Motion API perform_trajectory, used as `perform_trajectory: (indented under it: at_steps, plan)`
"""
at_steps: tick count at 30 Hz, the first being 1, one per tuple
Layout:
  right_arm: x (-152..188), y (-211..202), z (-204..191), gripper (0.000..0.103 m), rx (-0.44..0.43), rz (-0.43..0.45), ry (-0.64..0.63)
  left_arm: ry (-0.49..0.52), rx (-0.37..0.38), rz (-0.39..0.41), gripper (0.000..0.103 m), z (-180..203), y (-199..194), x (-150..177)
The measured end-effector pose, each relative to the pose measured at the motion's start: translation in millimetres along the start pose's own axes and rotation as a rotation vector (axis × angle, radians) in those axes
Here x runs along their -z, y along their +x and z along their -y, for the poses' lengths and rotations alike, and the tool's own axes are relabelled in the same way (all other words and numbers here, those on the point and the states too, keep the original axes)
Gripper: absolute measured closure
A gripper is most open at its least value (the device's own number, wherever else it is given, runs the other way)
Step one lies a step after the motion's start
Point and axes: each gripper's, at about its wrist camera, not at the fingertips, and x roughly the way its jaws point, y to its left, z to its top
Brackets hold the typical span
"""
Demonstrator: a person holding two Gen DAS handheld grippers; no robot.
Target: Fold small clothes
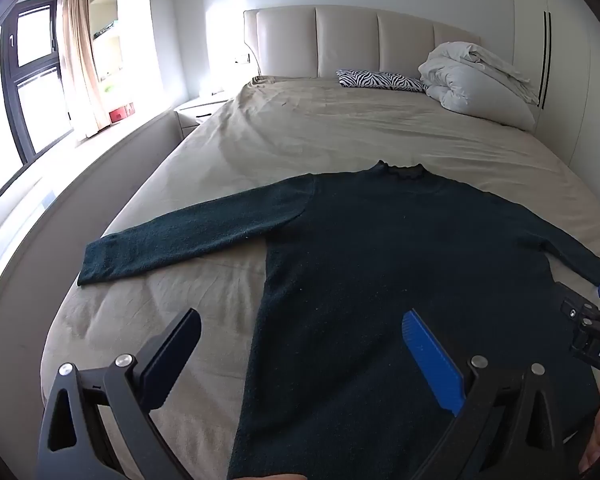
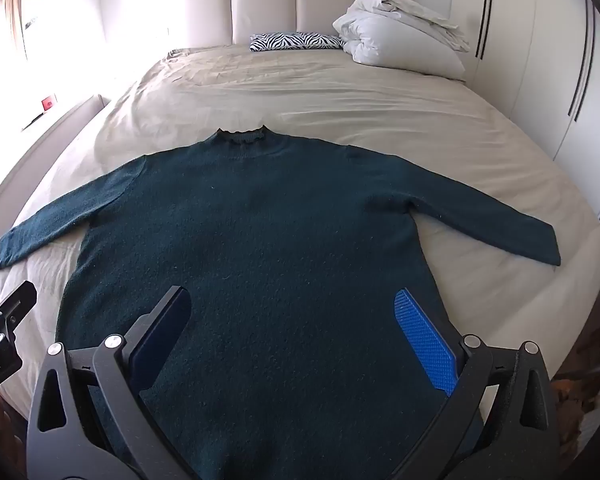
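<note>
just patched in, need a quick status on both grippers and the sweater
Left gripper open, empty. Right gripper open, empty, over the hem end. Dark green sweater flat on the bed, sleeves spread, unfolded. Nothing lying on it.

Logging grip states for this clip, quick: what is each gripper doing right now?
Left gripper: open, holding nothing, above the dark green sweater.
Right gripper: open, holding nothing, above the same sweater.
</note>
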Motion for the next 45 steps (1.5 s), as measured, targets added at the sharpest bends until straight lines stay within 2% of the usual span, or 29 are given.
perform_trajectory:
  at_steps: [45]
  plan:
    - [6.0,4.4,-5.9,0.000,0.006,-0.020,-0.020,0.005,-0.006,-0.004,0.000,-6.3,-0.6,6.2]
